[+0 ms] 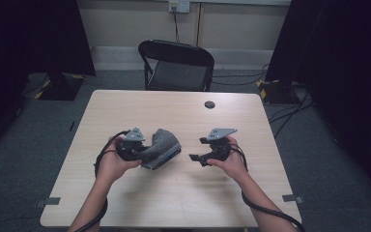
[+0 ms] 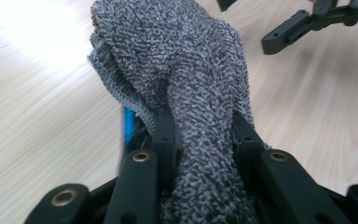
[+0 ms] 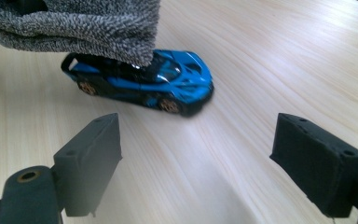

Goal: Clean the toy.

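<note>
I see my left gripper [image 1: 142, 153] pinching the grey cloth [image 1: 162, 145] over the blue toy car [image 3: 142, 81]; my right gripper [image 1: 199, 149] is spread, empty

We see two matching black grippers: the left gripper [image 1: 134, 145] and the right gripper [image 1: 211, 147]. Each carries a grey three-cornered plate on top and trails a black cable along the forearm toward the near edge of the table [image 1: 183, 203]. Their jaws are flat black bars with brass-ringed screw holes, ending in blocky dark pads. Both forearms are bare, with no sleeves.
</note>
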